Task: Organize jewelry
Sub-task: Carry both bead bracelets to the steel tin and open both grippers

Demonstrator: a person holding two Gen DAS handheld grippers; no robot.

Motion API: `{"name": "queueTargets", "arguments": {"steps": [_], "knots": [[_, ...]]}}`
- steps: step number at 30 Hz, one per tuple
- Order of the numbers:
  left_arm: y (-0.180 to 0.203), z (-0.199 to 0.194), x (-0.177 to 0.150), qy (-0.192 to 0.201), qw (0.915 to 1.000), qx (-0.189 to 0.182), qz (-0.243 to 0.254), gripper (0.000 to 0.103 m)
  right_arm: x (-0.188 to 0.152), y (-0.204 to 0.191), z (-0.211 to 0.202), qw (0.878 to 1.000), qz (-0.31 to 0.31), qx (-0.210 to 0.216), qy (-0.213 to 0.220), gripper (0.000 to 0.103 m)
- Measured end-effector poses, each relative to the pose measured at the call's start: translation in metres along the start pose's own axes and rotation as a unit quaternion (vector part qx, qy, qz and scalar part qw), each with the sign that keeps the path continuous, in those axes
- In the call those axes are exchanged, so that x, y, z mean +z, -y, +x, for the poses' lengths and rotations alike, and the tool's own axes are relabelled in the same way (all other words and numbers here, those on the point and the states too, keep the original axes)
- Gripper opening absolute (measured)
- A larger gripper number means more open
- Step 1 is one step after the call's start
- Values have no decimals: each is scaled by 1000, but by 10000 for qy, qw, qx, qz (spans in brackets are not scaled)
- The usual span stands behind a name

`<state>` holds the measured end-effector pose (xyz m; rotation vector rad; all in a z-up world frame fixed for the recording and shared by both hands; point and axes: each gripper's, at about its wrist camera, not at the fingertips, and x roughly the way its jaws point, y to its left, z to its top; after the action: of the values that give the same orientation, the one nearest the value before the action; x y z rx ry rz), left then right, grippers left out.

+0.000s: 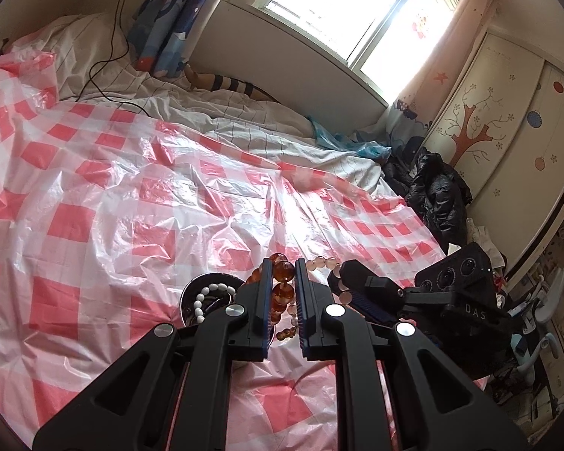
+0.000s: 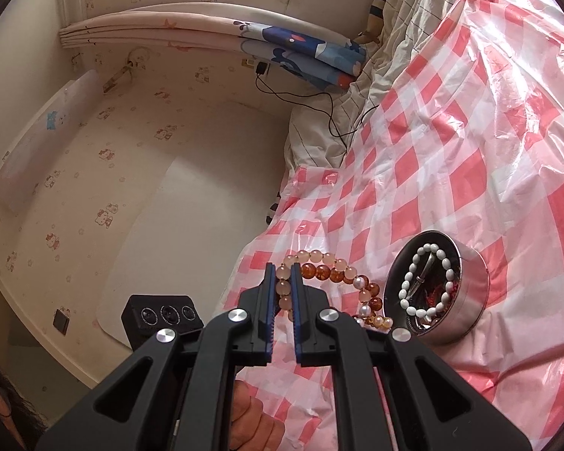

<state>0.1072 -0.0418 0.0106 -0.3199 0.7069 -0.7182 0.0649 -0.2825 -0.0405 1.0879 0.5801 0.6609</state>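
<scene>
My left gripper point(image 1: 283, 265) is shut on a bracelet of amber beads point(image 1: 284, 293), held just above the red-and-white checked plastic sheet point(image 1: 131, 195). A bracelet of pale pink beads point(image 1: 319, 263) runs from it to the right gripper point(image 1: 344, 278). In the right wrist view my right gripper point(image 2: 282, 268) is shut on the pale pink bracelet point(image 2: 284, 289), and the amber beads point(image 2: 327, 273) curve off to its right. A round metal tin point(image 2: 473, 282) stands open on the sheet beside them, with a white bead bracelet point(image 2: 438, 253) inside; the tin point(image 1: 186, 297) shows left of the left fingers.
The checked sheet point(image 2: 470, 150) covers a bed with white bedding point(image 1: 244, 112) and a black cable point(image 1: 105, 60). A black jacket point(image 1: 436, 191) lies at the bed's far right by a wardrobe point(image 1: 507, 112). A hand point(image 2: 255, 421) shows under the right gripper.
</scene>
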Motion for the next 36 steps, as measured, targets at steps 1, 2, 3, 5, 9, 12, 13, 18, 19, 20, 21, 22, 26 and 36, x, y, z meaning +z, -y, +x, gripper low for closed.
{"name": "queueTargets", "arguments": {"steps": [1, 2, 3, 5, 9, 12, 13, 18, 19, 20, 21, 22, 26, 36], "knots": [[0, 3, -1, 7, 10000, 20, 19, 11, 0, 0, 2, 10000, -55, -82, -6, 9], [0, 5, -1, 27, 10000, 72, 58, 11, 0, 0, 4, 9997, -143, -218, -27, 9], [-1, 10, -2, 5, 9997, 199, 111, 11, 1, 0, 10, 9975, -333, -612, -110, 9], [-9, 33, -9, -447, 9966, 682, 112, 11, 0, 8, 29, 9809, -574, -1796, -477, 21], [-19, 41, -16, -662, 9948, 745, -188, 12, -5, 16, 31, 9790, -443, -1931, -482, 27], [-5, 26, -12, -367, 9957, 833, 170, 17, -4, 0, 23, 9794, -691, -1866, -346, 29], [-4, 25, -12, -353, 9954, 869, 211, 19, -4, -3, 22, 9793, -734, -1855, -329, 30], [-6, 29, -16, -511, 9924, 1102, 199, 23, -7, -5, 19, 9778, -670, -1941, -410, 37], [-4, 29, -17, -527, 9913, 1176, 266, 25, -7, -4, 19, 9767, -638, -2008, -405, 37], [-2, 28, -18, -523, 9901, 1259, 336, 27, -7, -4, 17, 9758, -619, -2058, -397, 37], [-1, 26, -19, -499, 9889, 1346, 382, 31, -8, -2, 15, 9760, -579, -2061, -398, 37], [-2, 24, -19, -476, 9880, 1412, 400, 36, -9, -1, 14, 9767, -516, -2038, -428, 37], [-12, 13, -19, -488, 9857, 1586, 290, 42, -17, 13, 21, 9790, -160, -1888, -754, 37], [-26, -13, -28, -658, 9786, 1927, 308, 49, -22, 16, 11, 9851, 41, -1646, -488, 47]]}}
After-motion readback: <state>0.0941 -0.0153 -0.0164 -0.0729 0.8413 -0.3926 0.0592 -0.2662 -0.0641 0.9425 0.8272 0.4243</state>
